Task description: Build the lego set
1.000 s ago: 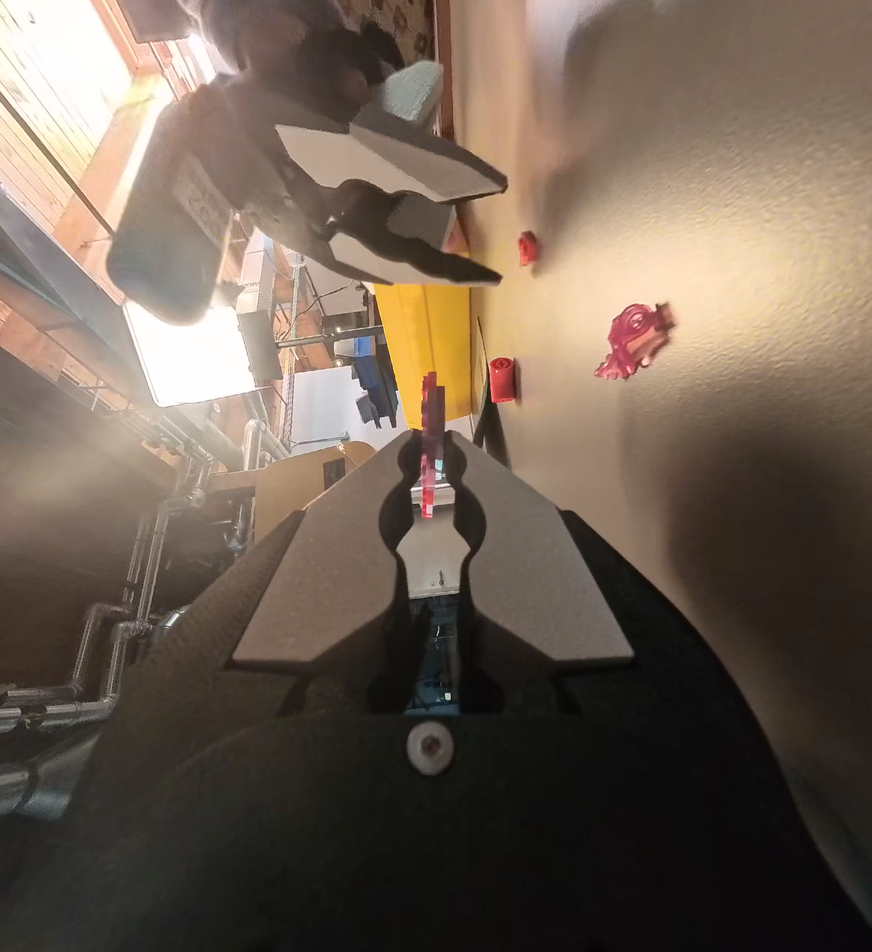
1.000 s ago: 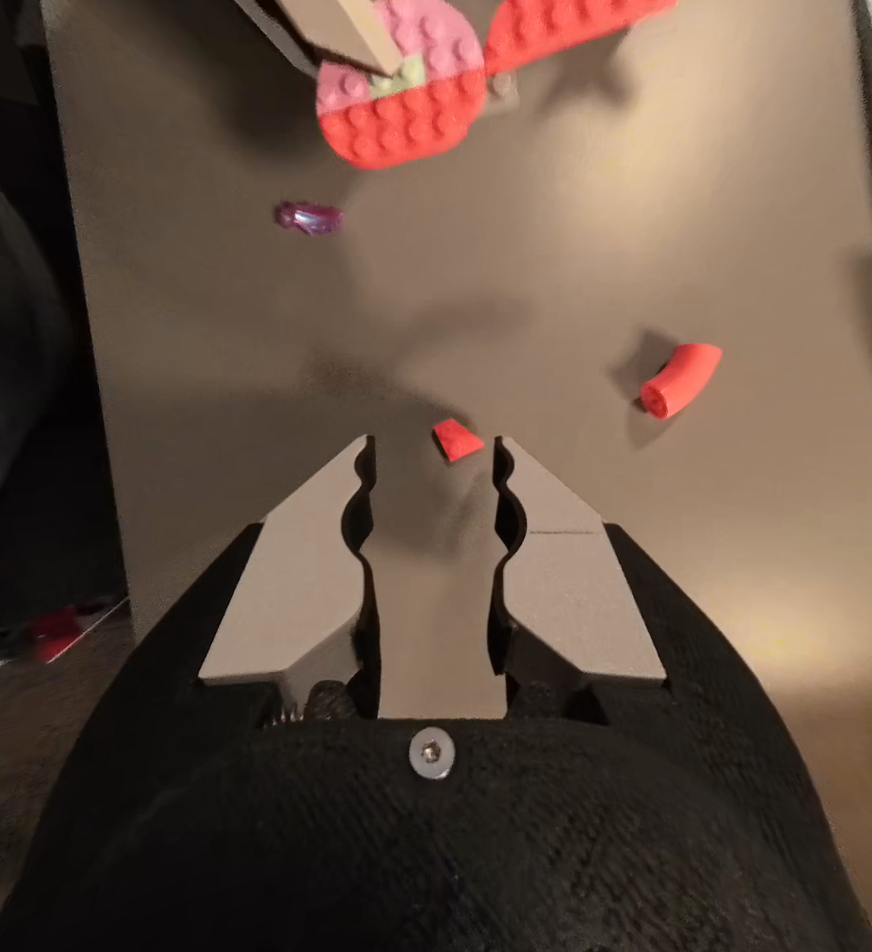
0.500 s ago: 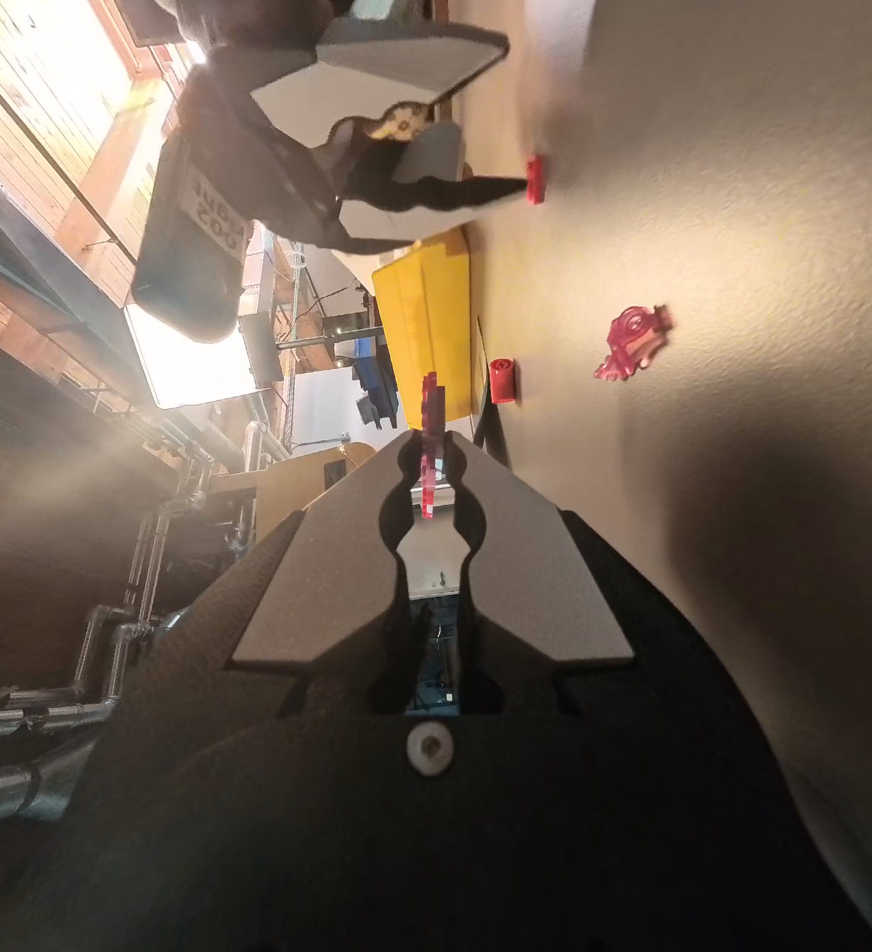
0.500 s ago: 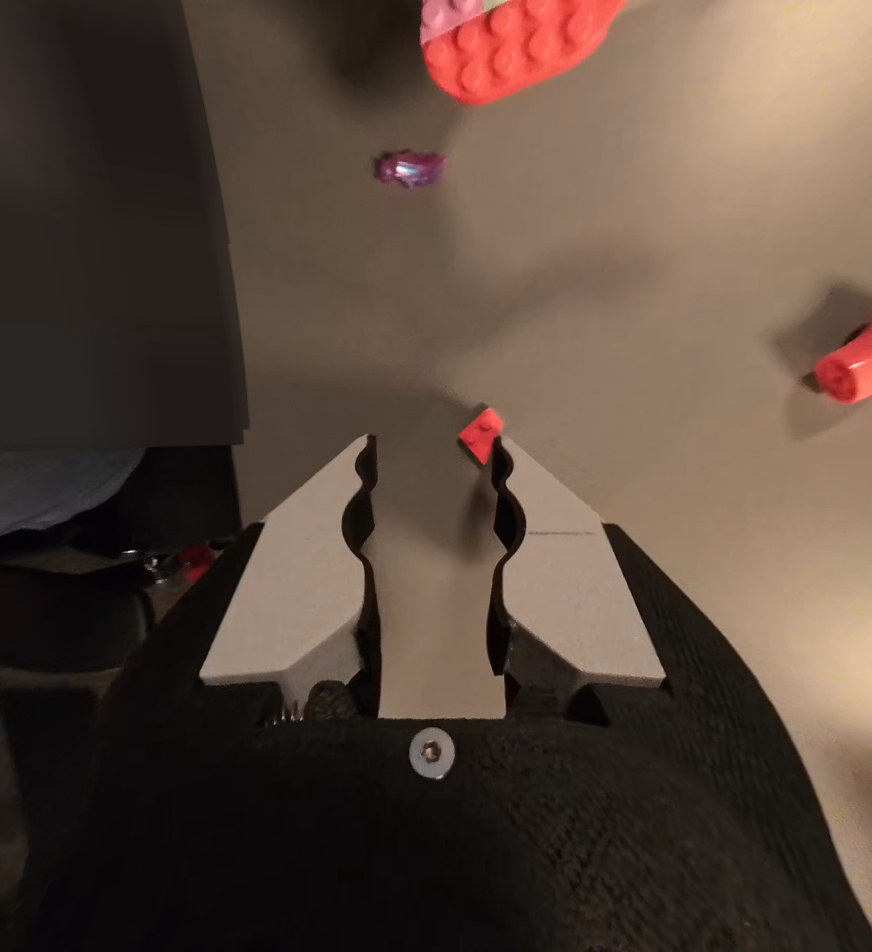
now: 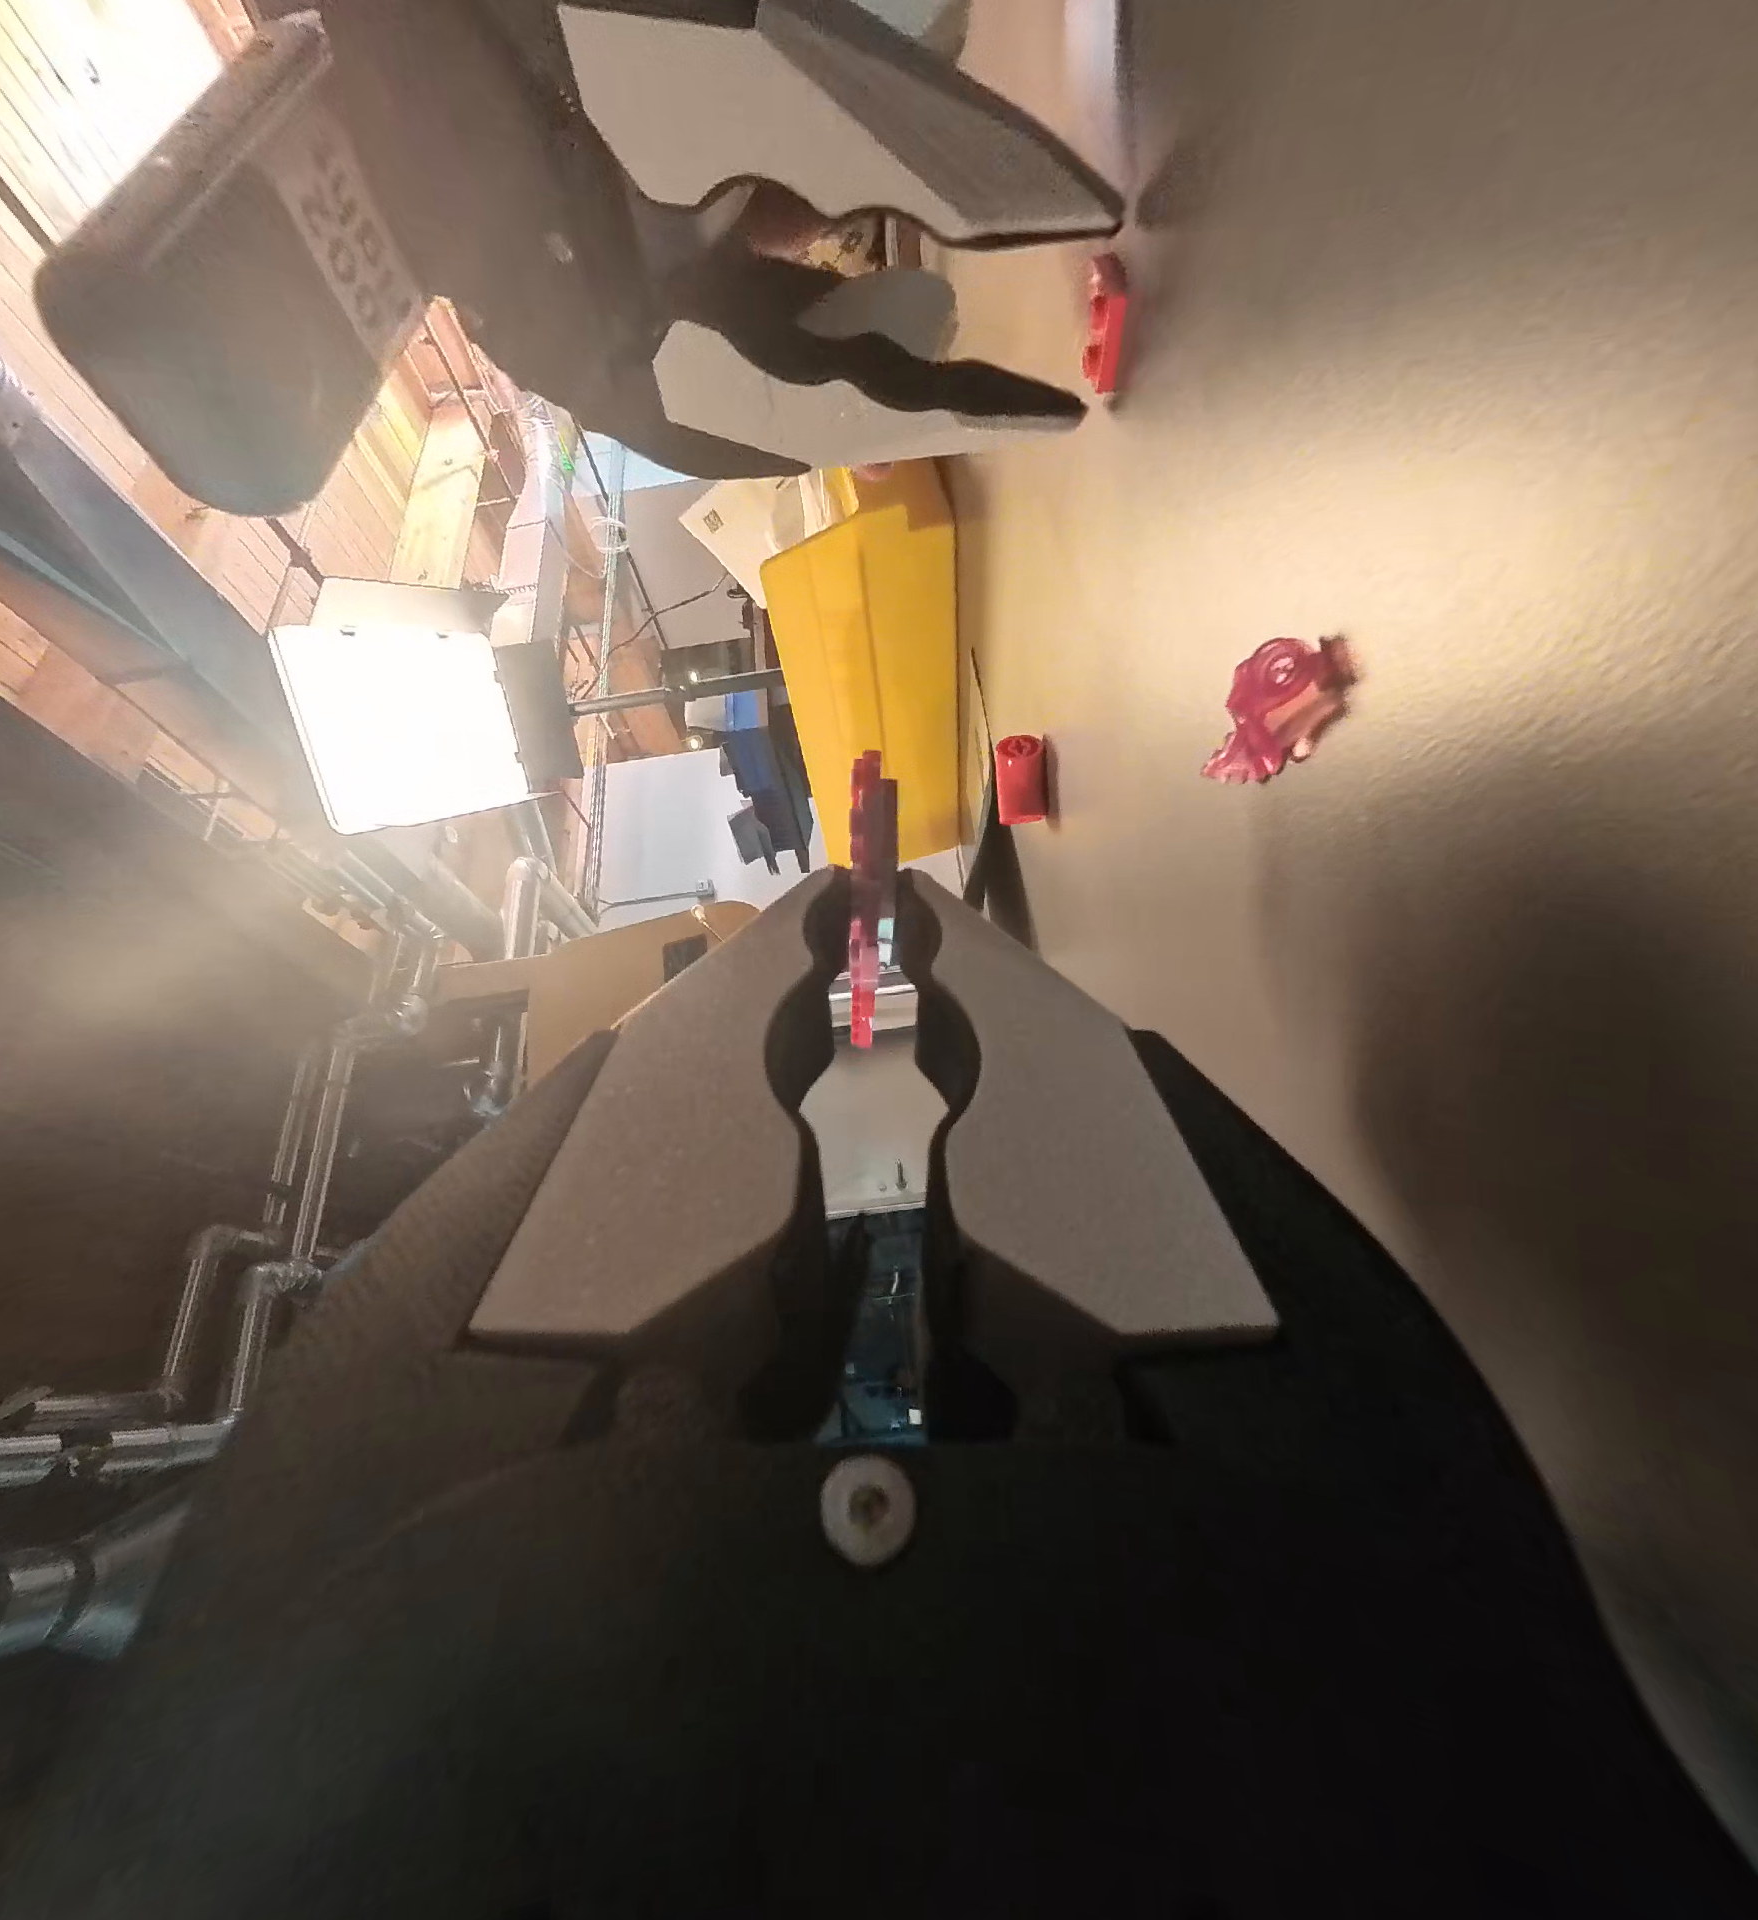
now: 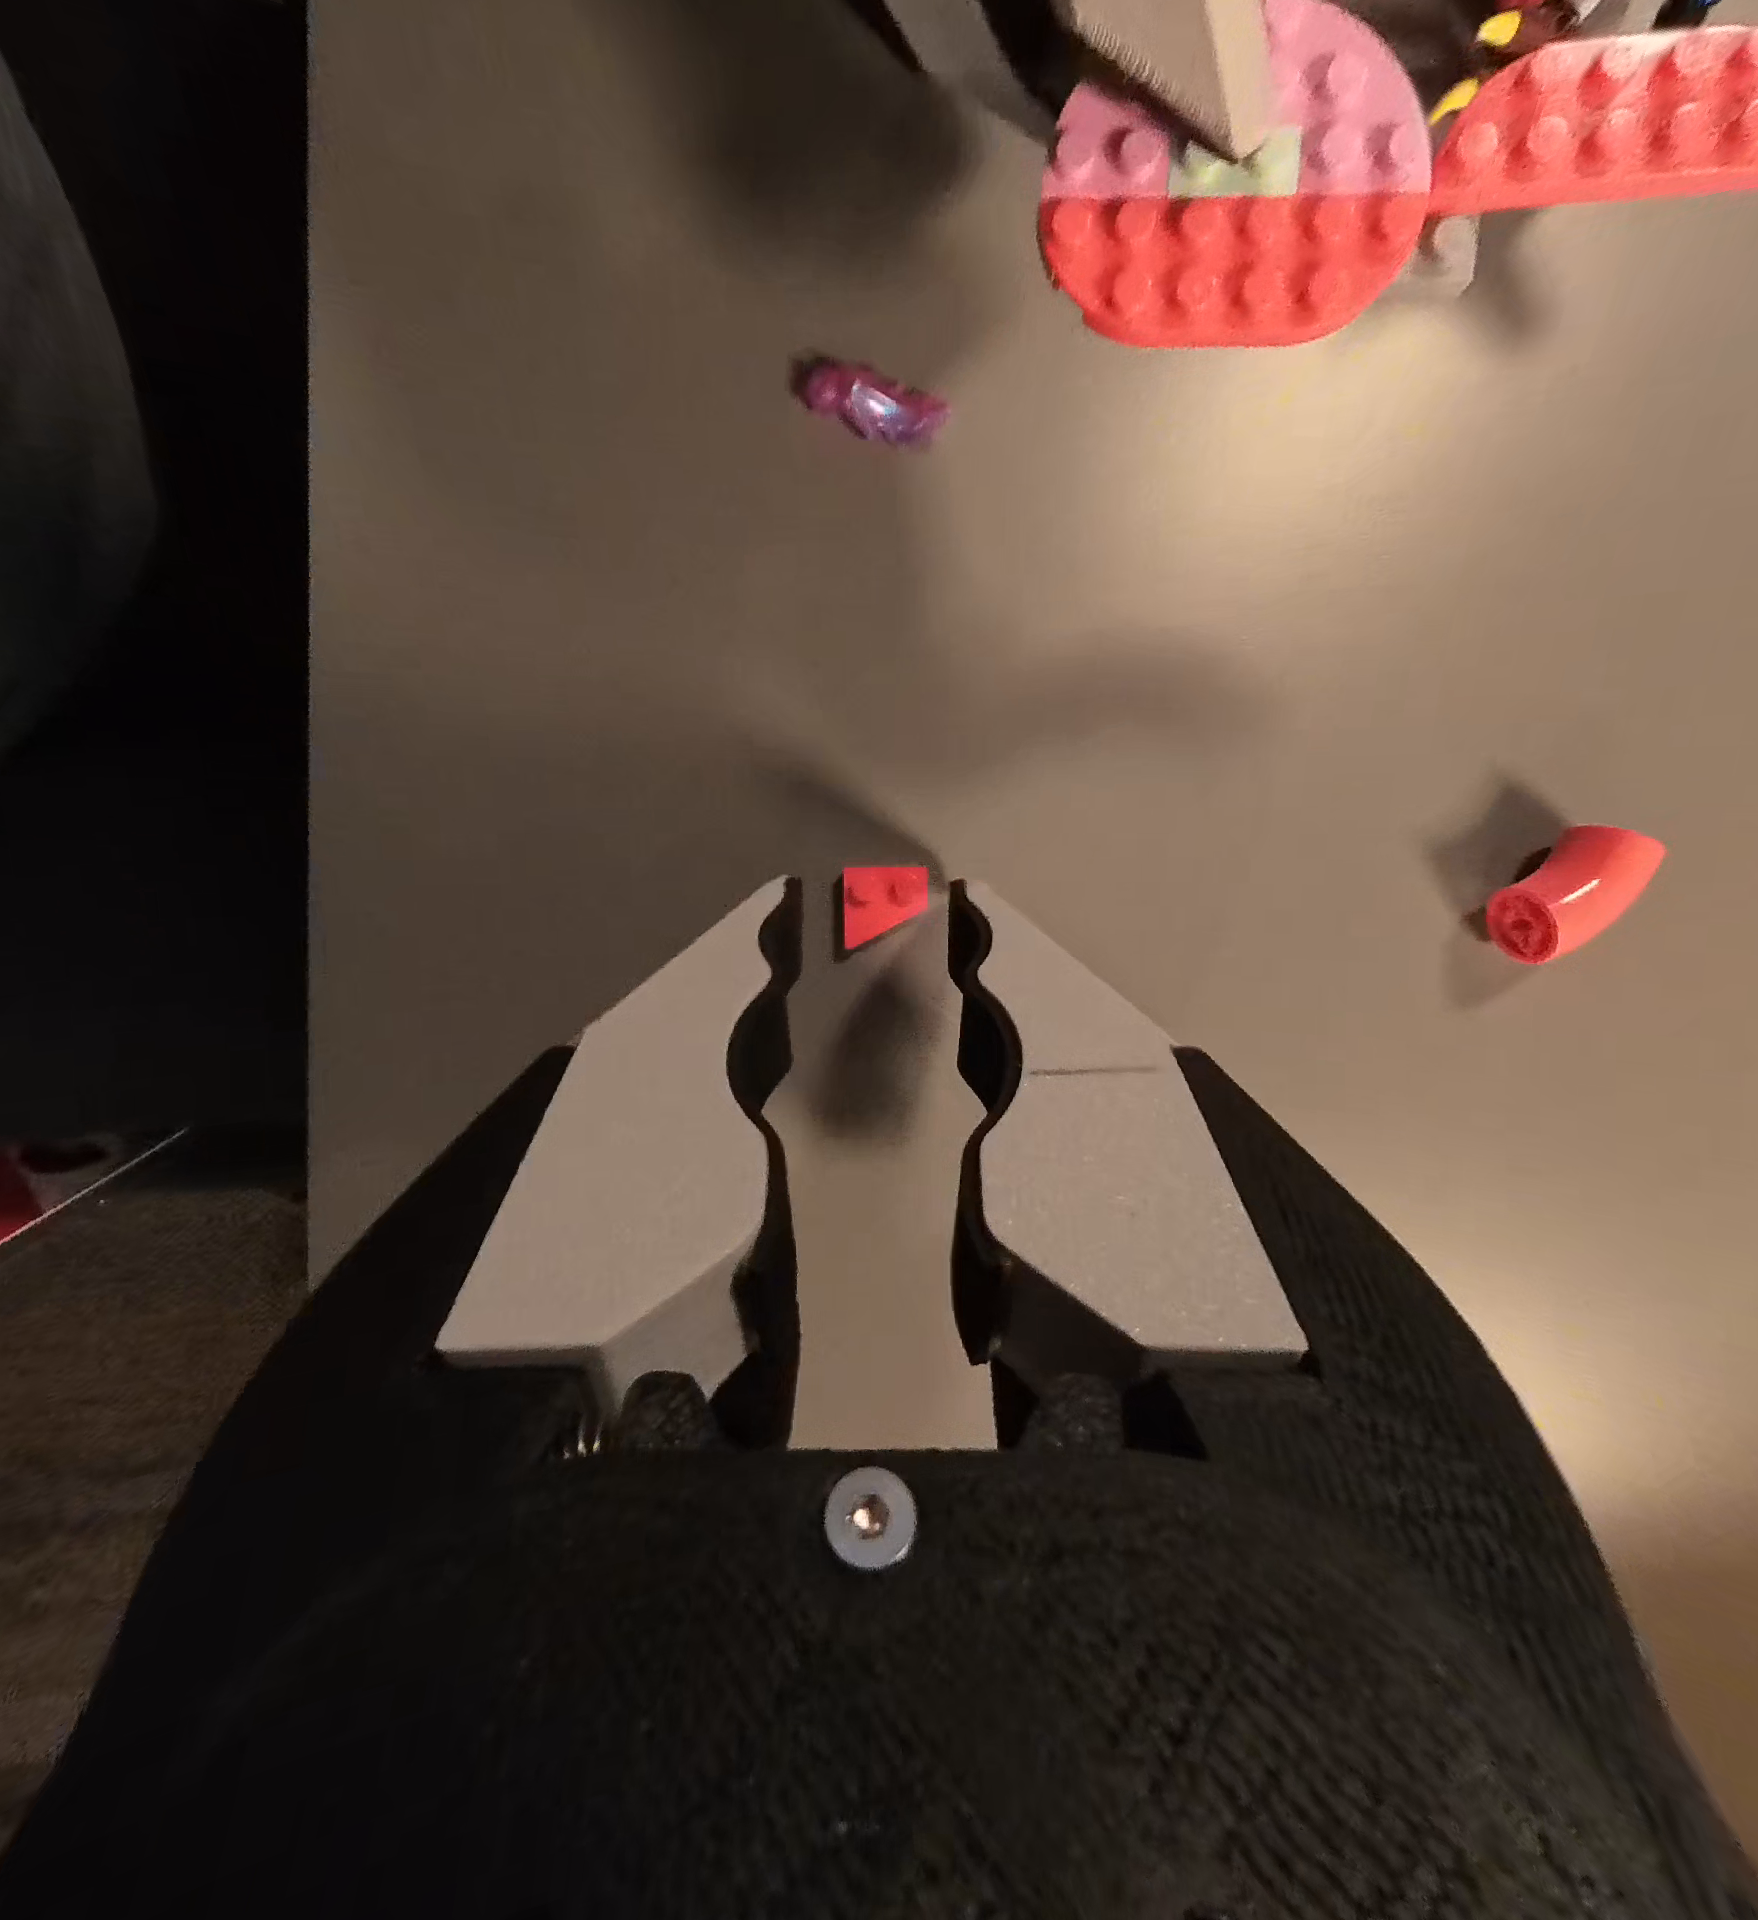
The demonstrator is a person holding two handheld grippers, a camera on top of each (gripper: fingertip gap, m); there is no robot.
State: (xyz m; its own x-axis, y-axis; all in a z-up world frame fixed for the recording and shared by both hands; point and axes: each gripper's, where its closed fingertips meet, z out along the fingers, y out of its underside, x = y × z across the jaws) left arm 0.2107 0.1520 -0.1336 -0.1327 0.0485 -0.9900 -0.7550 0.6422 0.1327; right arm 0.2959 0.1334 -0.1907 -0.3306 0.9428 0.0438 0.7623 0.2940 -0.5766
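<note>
there, right tongs [image 6: 873, 896] open around red wedge plate [image 6: 880, 902] (left tongs [image 5: 873, 896] on plate assembly [image 5: 870, 883])

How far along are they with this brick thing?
Built: a red and pink studded plate assembly, clamped in the left gripper. In hand: the right gripper brackets a small red wedge plate on the table, not gripping. Loose: a curved red piece and purple piece.

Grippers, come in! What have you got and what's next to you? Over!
Left gripper shut on red-and-pink brick plate assembly, held above table. Right gripper open, small red wedge plate between fingertips, untouched. Red curved tube, purple piece nearby.
</note>
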